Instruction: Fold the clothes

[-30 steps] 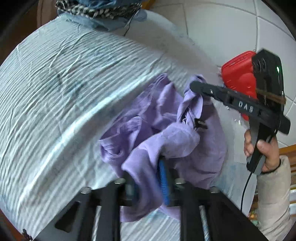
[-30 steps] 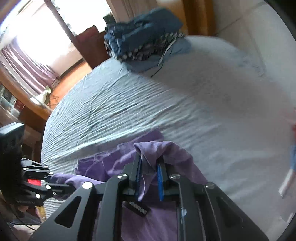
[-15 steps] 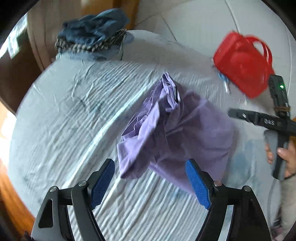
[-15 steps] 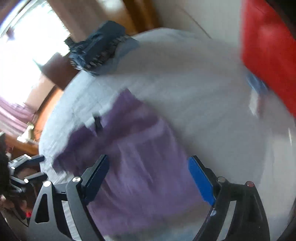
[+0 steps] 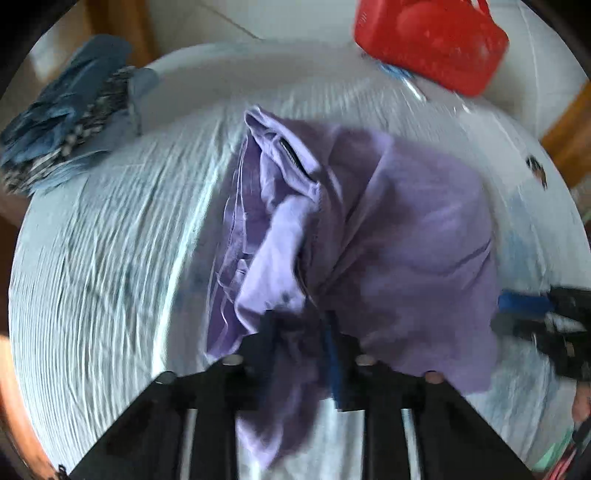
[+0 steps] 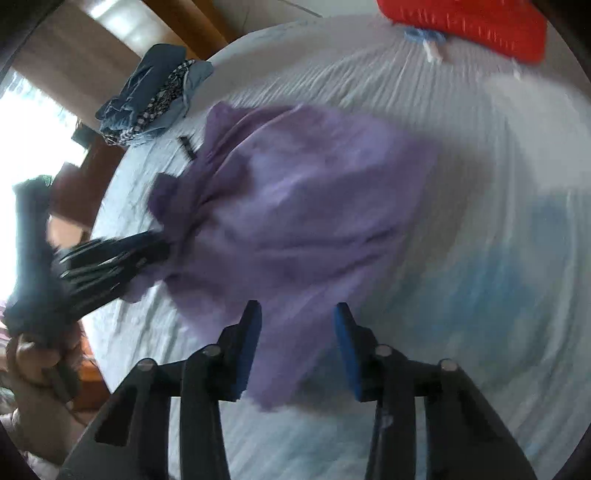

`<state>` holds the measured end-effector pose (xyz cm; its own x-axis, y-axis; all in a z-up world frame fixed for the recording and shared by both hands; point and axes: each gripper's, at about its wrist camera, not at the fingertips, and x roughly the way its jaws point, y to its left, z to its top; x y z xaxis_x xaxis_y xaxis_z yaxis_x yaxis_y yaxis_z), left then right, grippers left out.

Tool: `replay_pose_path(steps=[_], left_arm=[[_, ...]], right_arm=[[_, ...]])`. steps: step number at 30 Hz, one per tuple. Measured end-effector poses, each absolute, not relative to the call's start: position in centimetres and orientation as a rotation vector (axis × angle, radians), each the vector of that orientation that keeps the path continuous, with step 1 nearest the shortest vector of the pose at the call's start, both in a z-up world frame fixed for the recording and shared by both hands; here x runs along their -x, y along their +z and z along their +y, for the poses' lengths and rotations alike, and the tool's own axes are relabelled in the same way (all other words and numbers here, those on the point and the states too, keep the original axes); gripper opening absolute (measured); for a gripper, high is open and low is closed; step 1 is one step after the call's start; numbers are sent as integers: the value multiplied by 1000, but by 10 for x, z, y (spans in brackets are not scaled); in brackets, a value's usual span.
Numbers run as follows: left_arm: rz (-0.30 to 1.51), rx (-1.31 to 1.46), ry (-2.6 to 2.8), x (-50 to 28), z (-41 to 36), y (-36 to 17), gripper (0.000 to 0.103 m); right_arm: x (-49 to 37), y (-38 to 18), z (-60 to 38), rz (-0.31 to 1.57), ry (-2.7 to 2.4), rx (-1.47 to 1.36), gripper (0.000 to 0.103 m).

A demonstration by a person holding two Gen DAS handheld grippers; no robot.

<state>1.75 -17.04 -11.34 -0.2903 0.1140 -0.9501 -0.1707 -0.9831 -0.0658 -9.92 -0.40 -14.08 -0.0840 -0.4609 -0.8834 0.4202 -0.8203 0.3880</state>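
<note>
A crumpled purple garment (image 5: 406, 229) lies on the pale striped bed sheet (image 5: 110, 258). My left gripper (image 5: 299, 325) points steeply down at the garment's near edge. Its jaws are closing, and a bunched fold of purple cloth is pinched between them. In the right wrist view the left gripper (image 6: 110, 262) clamps the garment's left corner, with a hand below it. My right gripper (image 6: 297, 308) hovers over the near edge of the garment (image 6: 303, 192). Its jaws are closing, cloth shows in the gap, and the blue pads (image 6: 347, 343) stand apart from it. The right gripper (image 5: 535, 317) also shows at the right edge.
A pile of blue and checked clothes (image 5: 70, 122) sits at the bed's far left corner (image 6: 155, 96). A red bag (image 5: 432, 40) lies at the far right (image 6: 465, 22). Wooden furniture borders the bed on the left. Bare sheet (image 6: 498, 221) stretches to the right of the garment.
A second ago both grippers held the garment, then both opened wide and let it drop. Now the left has closed on cloth again and the right has narrowed over the garment's near edge.
</note>
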Motion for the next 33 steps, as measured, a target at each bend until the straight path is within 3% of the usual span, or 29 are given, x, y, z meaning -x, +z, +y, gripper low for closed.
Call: replay_pose_path(steps=[9,12,17,19,23,29,30,31,32,33], left_arm=[[-4,1846,2415,-2,-271,-110,22],[-127,1806,2402,5,-289,-93,23],[-106,1604,2380,21,-252,-55,49],[-70,1575,2361,36,-227,-56,50],[29,1611,2312,73,-192,-80,50],[79,1651,2252,115,-174,-116,49],[100,1655,2249,117,-171,-120,46],[117,1658,2242,117,-172,-124,30],[122,1666,2235,121,-173,-128,23],[124,1679,2240,124,-177,-131,22]], right_arm=[[68,-159,-15,-141,-2042,-1773,35],[65,-154,-6,-180,-2052,-1778,35],[79,-124,20,-275,-2174,-1681,37],[94,-119,28,-296,-2228,-1671,41],[128,-116,41,-397,-2313,-1648,78],[183,-128,29,-442,-2358,-1671,81],[190,-132,28,-438,-2353,-1681,81],[194,-134,29,-438,-2336,-1683,81],[198,-139,21,-425,-2307,-1681,71],[202,-143,13,-371,-2293,-1695,32]])
